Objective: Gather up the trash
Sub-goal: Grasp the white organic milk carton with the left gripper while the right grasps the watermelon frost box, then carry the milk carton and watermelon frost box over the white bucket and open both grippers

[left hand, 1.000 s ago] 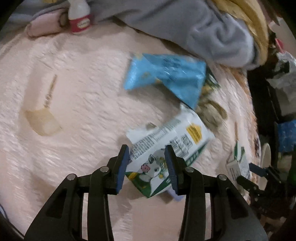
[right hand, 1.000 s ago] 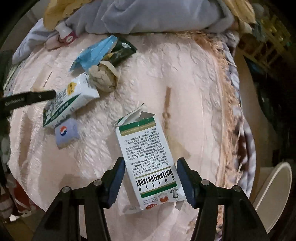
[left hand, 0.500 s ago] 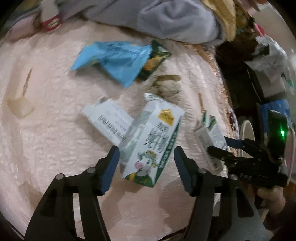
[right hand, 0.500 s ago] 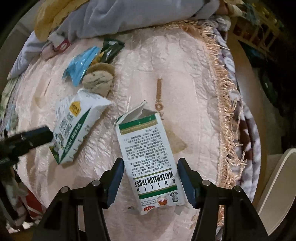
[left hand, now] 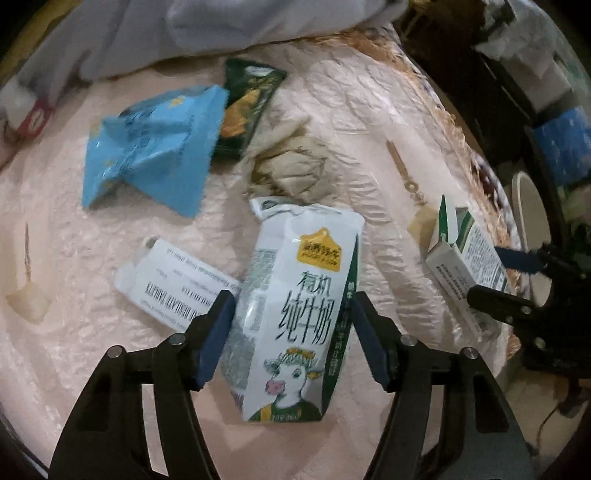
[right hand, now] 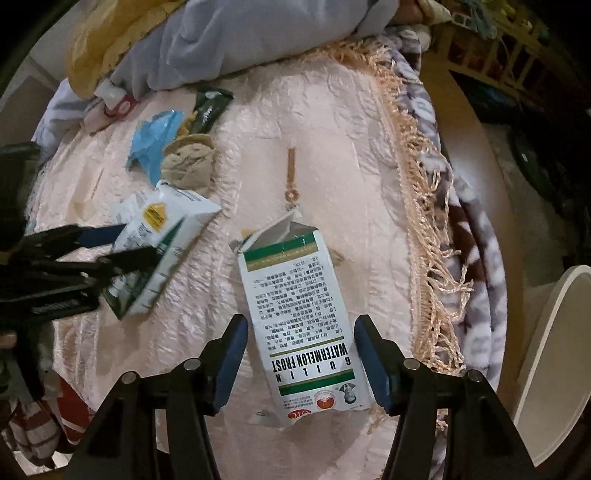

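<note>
A white-and-green milk carton [left hand: 295, 306] with a cartoon cow lies between the fingers of my left gripper [left hand: 291, 332], whose jaws are open around it with small gaps on both sides. It also shows in the right wrist view [right hand: 162, 236]. My right gripper [right hand: 301, 354] is open around a flattened white "Watermelon Frost" box [right hand: 303, 325], seen too in the left wrist view [left hand: 461, 266]. A blue wrapper [left hand: 151, 147], a dark green snack packet [left hand: 247, 107], a crumpled brown paper [left hand: 291, 170] and a small white box [left hand: 177, 284] lie on the pink quilt [left hand: 92, 229].
A grey garment [right hand: 258, 33] and yellow cloth [right hand: 99, 48] are heaped at the far edge, beside a small red-and-white bottle [right hand: 120, 101]. The quilt's fringed edge [right hand: 424, 206] runs down the right. A white bin rim [right hand: 554, 350] stands beyond it.
My left gripper opened wide and swung right; the milk carton now lies loose between its fingers, and the small white box beneath came into view. My right gripper stayed open around the Watermelon Frost box.
</note>
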A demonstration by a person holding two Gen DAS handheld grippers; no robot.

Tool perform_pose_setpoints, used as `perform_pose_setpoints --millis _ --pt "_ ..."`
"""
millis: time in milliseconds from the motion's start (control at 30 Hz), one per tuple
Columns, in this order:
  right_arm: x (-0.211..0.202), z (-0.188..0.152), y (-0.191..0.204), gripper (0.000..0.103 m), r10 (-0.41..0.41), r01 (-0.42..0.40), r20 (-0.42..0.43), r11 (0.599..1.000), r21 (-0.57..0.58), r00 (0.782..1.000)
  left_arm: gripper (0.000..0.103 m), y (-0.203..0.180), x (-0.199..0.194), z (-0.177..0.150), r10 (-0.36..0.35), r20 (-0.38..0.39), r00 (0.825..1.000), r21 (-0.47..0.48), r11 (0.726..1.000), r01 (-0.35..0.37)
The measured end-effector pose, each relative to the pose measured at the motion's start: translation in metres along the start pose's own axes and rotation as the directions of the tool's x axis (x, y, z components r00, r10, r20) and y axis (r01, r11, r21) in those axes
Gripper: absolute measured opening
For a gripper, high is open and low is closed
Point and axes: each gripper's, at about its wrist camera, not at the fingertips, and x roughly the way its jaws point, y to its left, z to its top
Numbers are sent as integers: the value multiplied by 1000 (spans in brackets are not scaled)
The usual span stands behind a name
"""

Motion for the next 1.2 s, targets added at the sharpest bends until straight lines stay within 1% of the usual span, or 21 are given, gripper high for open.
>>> perform_pose_setpoints --millis 33,100,167,267,333,367,400,433,467,533,567,600,633,800,833,900,967,1000,1100,1167,1200 --pt "0 0 1 69 3 -3 5 1000 2 1000 67 -5 2 1 12 -6 1000 37 999 -12" --pt "2 2 3 70 5 -5 9 1000 9 1000 69 -13 5 2 20 -10 1000 90 996 -19" --pt "5 3 6 70 -1 1 12 1000 11 1000 71 -17 9 3 13 -16 1000 121 993 -11" --pt "10 1 6 70 -22 22 2 1000 -13 1000 71 -15 10 6 -4 -14 1000 112 994 6" --pt "15 0 5 70 -42 41 -6 999 -35 999 68 -12 10 6 -22 -8 1000 96 995 23" --pt "17 -1 4 70 -51 51 -7 998 -41 999 64 -11 9 6 -22 -4 1000 95 995 22" --pt "20 -2 2 70 -59 59 -10 997 -41 998 57 -10 8 5 -19 1 1000 95 995 19" --pt "21 -3 1 67 -59 58 -8 998 -36 998 51 -9 7 5 -21 1 1000 89 996 20" --pt "20 -3 -1 56 -60 60 0 998 -34 998 50 -6 2 2 -27 2 1000 77 997 27" --pt "17 -3 0 56 -56 56 11 998 -41 998 37 5 -6 1 -62 7 998 33 998 61" --pt "14 -3 0 56 -48 49 13 998 -44 999 33 11 -10 1 -93 15 996 -2 996 93" --pt "10 -4 2 55 -42 43 24 998 -51 999 27 14 -14 0 -107 20 994 -22 994 107" --pt "3 -5 3 55 -40 42 38 997 -62 998 24 18 -18 0 -128 19 992 -45 991 129" --pt "-16 -6 3 55 -23 27 49 997 -77 999 24 17 -21 -1 -131 4 991 -76 988 131" --pt "-17 -7 2 55 -18 21 45 997 -74 999 25 14 -18 4 -135 -4 991 -86 987 134" --pt "-17 -8 -1 55 3 0 40 998 -67 999 28 11 -14 5 -177 -13 984 -98 980 175" --pt "-18 -10 -4 55 10 -8 38 998 -70 999 29 -4 -8 5 -218 -44 975 -96 972 213" --pt "-19 -12 -6 55 9 -7 35 997 -73 999 29 -13 -3 3 -213 -66 975 -78 975 208" --pt "-22 -16 -10 55 7 -4 34 998 -64 999 28 -33 5 1 -209 -85 974 -50 977 205" --pt "-25 -20 -18 55 10 -8 34 999 -43 999 26 -36 6 2 -195 -78 978 -68 979 190" --pt "-27 -21 -20 55 14 -13 36 999 -35 999 19 -35 7 2 -200 -70 977 -96 977 192"
